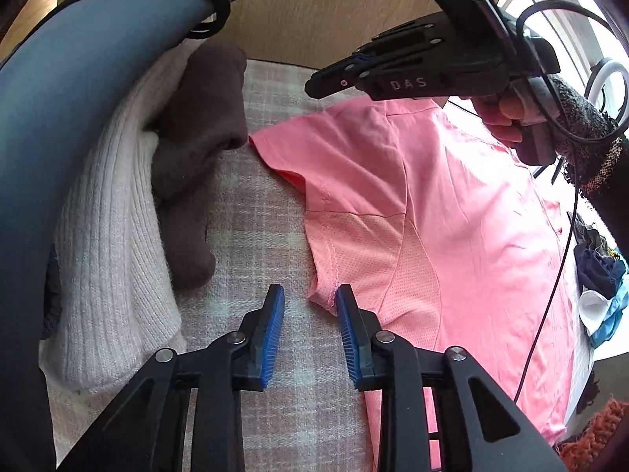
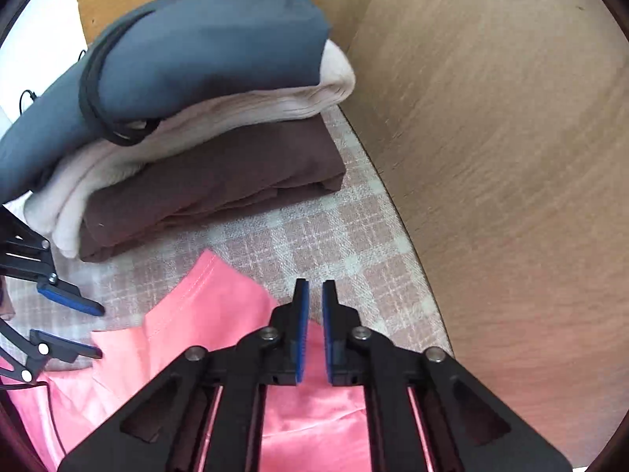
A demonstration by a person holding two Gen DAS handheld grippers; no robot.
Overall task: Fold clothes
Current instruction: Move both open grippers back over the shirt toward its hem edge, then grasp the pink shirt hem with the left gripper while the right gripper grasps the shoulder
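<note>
A pink T-shirt [image 1: 452, 212] is lying spread flat on the checked blanket [image 1: 251, 259], one short sleeve pointing toward the stack of folded clothes [image 2: 188, 126] (grey on top, cream knit in the middle, brown beneath) that is sitting by the blanket's far edge against the wooden panel [image 2: 511, 157].

The left gripper [image 1: 308, 295] is hanging low over the blanket at the shirt's side edge, its jaws standing well apart with nothing between them; its right finger is touching or just over the cloth at the underarm seam. The right gripper [image 2: 314, 295] is hovering above the shirt's shoulder, near the sleeve, with its jaws nearly together, leaving only a narrow gap, and no cloth is visibly caught there.

My reading is that this shirt is being worked on while laid open, with neither gripper holding it. A fold along this side would call for the left jaws closing on the side edge and the right ones opening wider to take the shoulder or sleeve.
</note>
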